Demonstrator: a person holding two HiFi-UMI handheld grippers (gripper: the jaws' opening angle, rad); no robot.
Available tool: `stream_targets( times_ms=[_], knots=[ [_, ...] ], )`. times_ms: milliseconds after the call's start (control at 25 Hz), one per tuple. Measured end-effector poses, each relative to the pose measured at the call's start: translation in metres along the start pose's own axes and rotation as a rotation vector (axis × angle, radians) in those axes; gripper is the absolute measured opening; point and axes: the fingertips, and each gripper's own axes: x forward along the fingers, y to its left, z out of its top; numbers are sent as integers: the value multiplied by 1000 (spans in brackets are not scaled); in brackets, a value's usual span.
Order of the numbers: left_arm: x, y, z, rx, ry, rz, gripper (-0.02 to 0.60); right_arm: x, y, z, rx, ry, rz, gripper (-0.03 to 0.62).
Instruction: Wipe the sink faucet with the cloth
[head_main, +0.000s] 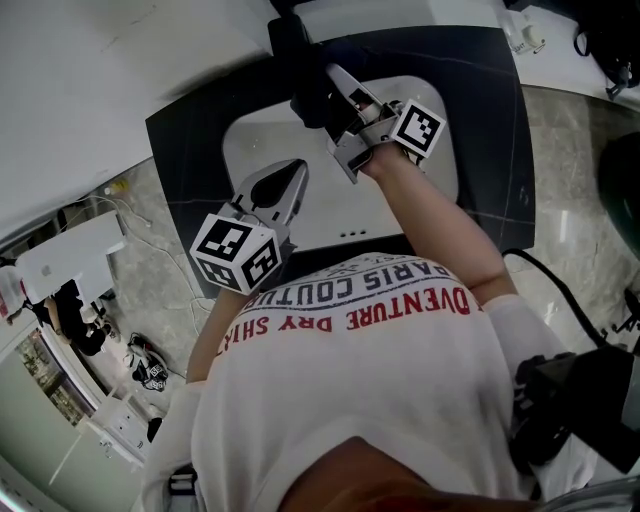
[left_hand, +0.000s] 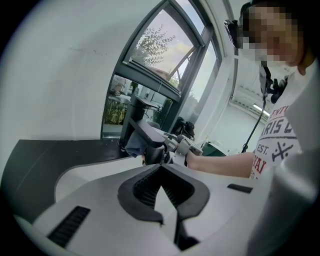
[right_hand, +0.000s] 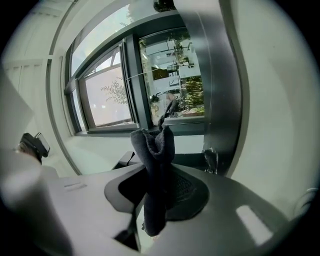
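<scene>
Two claws work over the white sink (head_main: 440, 180), which is set into a dark desk (head_main: 490, 120) below a window. The right claw (head_main: 335, 100) reaches to the back of the basin and is clamped on the cloth (right_hand: 157, 170). In the right gripper view that dark grey cloth stands bunched between the jaws, with its folded top rising above them and its lower end hanging below.

The left gripper view looks across the basin and shows the cloth as a bluish-grey wad held up against the underside of the black faucet (left_hand: 145, 129), whose spout slants out over the sink. From the head view the cloth and faucet merge into one dark shape, so the exact line of contact cannot be made out there.

The left claw (head_main: 298, 170) hangs over the near part of the basin, well short of the faucet and pointed towards it. Its jaws are drawn together at the tips, with nothing between them.
</scene>
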Motion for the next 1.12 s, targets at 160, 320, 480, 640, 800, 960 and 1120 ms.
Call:
stream_targets(
  times_ms=[160, 320, 480, 640, 800, 960, 1120],
  knots=[
    [2, 3, 0, -4, -1, 0, 0, -1, -6, 2, -44, 3, -30, 75],
    [4, 5, 2, -7, -4, -4, 0, -5, -24, 3, -104, 16, -131, 75],
    [6, 8, 1, -14, -3, -2, 0, -8, -42, -1, -155, 45, -269, 75],
    [3, 9, 0, -19, -9, 6, 0, -8, -50, -3, -212, 73, -360, 75],
    [-3, 7, 1, -21, -26, 15, 0, -9, -49, -4, -204, 84, -373, 75],
    [-13, 4, 5, -32, -73, 31, 0, -15, -29, -6, -248, 126, -331, 75],
    [-31, -7, 8, -40, -139, 54, 0, -40, 5, -16, -418, 211, -326, 75]
  ],
)
